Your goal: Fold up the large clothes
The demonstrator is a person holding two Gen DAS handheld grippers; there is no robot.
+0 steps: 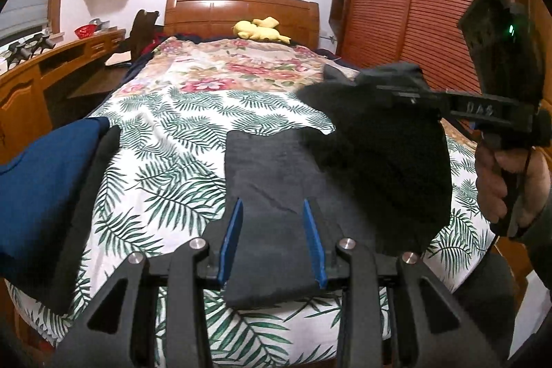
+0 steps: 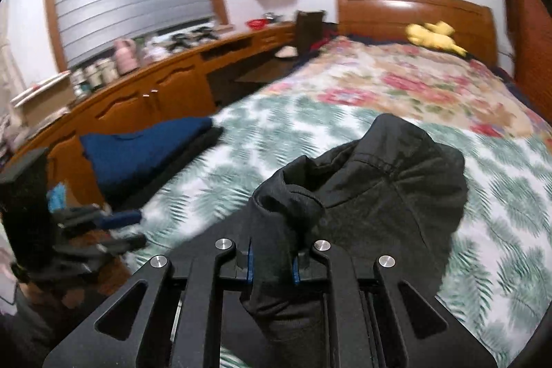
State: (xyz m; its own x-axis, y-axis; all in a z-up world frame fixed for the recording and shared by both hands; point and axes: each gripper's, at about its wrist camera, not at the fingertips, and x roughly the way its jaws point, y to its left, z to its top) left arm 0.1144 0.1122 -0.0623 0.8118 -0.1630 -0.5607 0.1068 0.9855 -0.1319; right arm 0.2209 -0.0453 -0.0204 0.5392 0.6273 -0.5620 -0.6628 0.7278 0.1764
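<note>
A dark, almost black garment lies lengthwise on the leaf-print bedspread. My left gripper sits low at its near end. The cloth fills the gap between the blue pads, and its edge hangs below them. My right gripper comes in from the right in a person's hand, holding the garment's other part lifted and draped. In the right wrist view, that gripper is shut on a bunched fold of the dark garment, which bulges up ahead of it.
A folded blue garment rests at the bed's left edge. A yellow plush toy lies by the wooden headboard. A wooden desk runs along the left and a slatted wardrobe stands on the right.
</note>
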